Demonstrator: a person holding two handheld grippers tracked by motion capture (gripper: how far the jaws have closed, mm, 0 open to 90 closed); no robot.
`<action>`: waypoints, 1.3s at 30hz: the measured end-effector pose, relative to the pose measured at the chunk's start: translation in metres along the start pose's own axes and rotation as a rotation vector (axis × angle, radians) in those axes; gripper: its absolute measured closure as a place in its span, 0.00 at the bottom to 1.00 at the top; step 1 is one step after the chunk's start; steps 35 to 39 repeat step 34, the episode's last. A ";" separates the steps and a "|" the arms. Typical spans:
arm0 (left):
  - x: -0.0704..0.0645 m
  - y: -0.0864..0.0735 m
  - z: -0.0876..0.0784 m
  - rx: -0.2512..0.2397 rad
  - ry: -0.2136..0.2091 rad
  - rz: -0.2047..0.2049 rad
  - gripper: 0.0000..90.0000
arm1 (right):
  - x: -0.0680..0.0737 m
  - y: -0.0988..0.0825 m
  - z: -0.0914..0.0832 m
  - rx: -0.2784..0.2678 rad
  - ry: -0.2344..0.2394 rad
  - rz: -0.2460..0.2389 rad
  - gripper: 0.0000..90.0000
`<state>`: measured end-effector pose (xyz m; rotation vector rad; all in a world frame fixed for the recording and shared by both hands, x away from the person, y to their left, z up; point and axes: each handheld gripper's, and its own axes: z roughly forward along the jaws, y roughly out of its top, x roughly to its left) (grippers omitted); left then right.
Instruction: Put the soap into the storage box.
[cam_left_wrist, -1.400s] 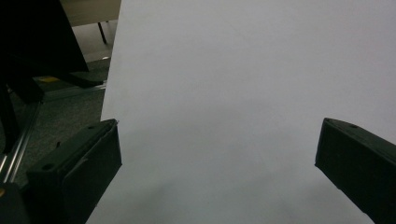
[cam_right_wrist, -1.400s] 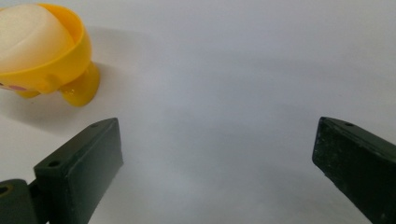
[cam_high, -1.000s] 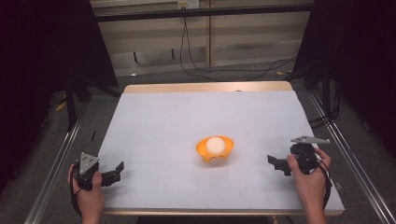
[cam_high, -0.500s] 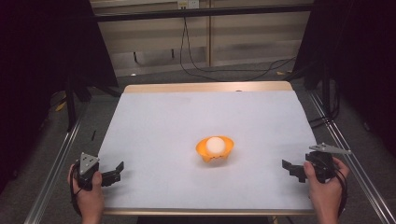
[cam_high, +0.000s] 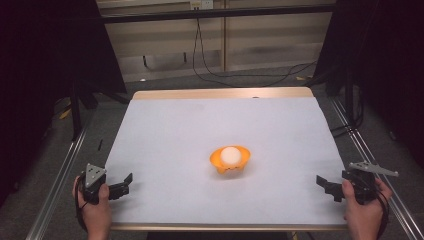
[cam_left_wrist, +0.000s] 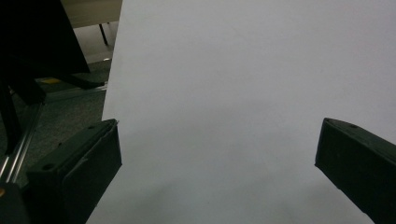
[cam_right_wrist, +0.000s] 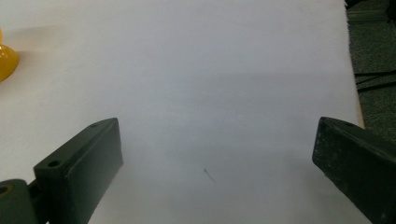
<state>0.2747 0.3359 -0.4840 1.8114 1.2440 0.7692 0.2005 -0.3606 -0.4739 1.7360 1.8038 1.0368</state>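
A white ball (cam_high: 230, 154) sits in an orange bowl (cam_high: 229, 162) mid-surface, seemingly already placed, while the left hand-held gripper (cam_high: 125, 184) and right hand-held gripper (cam_high: 326, 187) rest at the near corners, jaws apart and empty

Dim room, dark surround; desk (cam_high: 200, 130) evenly lit from above. Soft shadows under both tongs; close views slightly soft, no glare

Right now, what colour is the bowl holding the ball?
Orange; the bowl holds a white ball. Best seen in the high view.
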 end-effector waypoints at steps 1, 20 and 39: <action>0.000 0.000 0.000 0.000 0.000 -0.001 0.00 | -0.002 -0.001 -0.001 -0.001 -0.007 0.003 0.02; 0.005 -0.001 -0.001 -0.021 -0.020 -0.049 0.00 | -0.024 -0.021 -0.025 -0.090 -0.002 0.037 0.01; 0.004 -0.001 -0.001 -0.018 -0.017 -0.044 0.00 | -0.023 -0.028 -0.027 -0.120 -0.002 0.033 0.01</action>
